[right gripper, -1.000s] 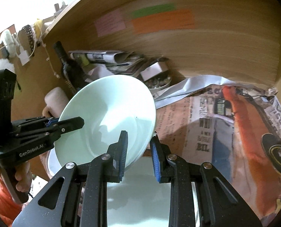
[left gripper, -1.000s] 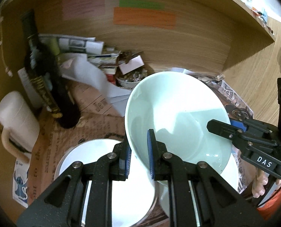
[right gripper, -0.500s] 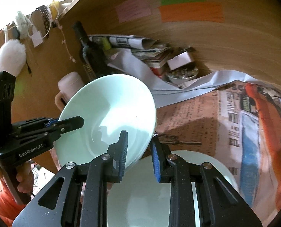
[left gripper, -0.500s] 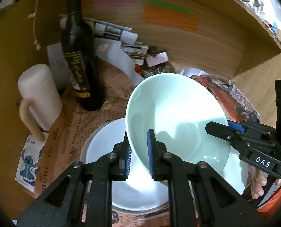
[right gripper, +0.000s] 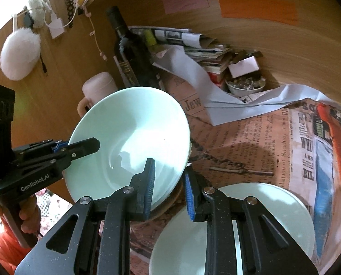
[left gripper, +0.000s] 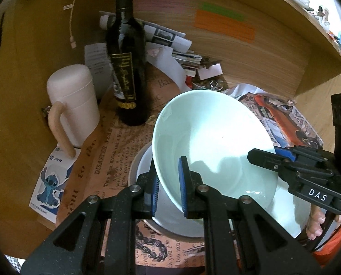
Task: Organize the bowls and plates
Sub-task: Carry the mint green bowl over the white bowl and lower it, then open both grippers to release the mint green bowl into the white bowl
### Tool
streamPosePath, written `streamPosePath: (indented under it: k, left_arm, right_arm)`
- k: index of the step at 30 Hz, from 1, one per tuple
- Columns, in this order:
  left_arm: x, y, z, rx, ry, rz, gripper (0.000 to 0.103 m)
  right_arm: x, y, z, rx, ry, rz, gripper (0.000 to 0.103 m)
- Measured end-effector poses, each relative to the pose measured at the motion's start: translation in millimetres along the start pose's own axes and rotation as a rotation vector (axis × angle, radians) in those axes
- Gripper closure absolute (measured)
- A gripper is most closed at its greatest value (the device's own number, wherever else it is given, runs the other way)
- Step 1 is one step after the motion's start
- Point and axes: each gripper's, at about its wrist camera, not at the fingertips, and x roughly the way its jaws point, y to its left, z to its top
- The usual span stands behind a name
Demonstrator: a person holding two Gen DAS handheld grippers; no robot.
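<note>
A: Over the newspaper-covered tabletop (right gripper: 239, 142), you've got the mint bowl (left gripper: 211, 151) up in the air, tilted, w/ both tools on it. Left gripper (left gripper: 168, 183) is pinching the near rim, one pad inside, one outside.

B: And the right gripper (right gripper: 168, 183)?

A: Same deal on the opposite edge. Its pads straddle the rim, though in the right wrist view the outer pad looks a hair off the wall, so I'd call it clamped but not 100% sure how tight.

B: Where's it headed?

A: Judging by the layout, you're mid-carry, i.e. the stacking step. Directly below the bowl sits a white dish (left gripper: 145, 160) w/ a raised rim, and beside it, to the right, a flat pale plate (right gripper: 262, 206). Bowl hangs right over that dish.

B: So next move?

A: Prob. level the bowl first, it's leaning hard toward the back. Then lower it centred onto the dish and let go one side at a time so it doesn't rock.

B: Hazards?

A: Wine bottle (left gripper: 127, 68) stands just behind-left, pink lidded mug (left gripper: 71, 100) near it. Keep your left elbow in, don't swing wide. Small bowl of odds & ends (right gripper: 244, 86) at the back is well apart, no worry.
</note>
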Motion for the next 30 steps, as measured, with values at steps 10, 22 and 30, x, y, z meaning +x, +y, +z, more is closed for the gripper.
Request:
streamPosePath:
  k: [10,22,30]
  left_arm:
    - [6,10,-13,-0.017,0.035,0.019,0.088]
    - [15,22,-17,-0.052,0.076,0.02,0.087]
    - [16,19,-16,-0.036,0.082,-0.007,0.071]
  right_arm:
    - [11,7,-4,-0.012,0.041,0.01,0.081]
    - [20,14,-3,-0.058,0.067,-0.003,0.079]
    - [21,24,-4,-0.129,0.057,-0.062,0.076]
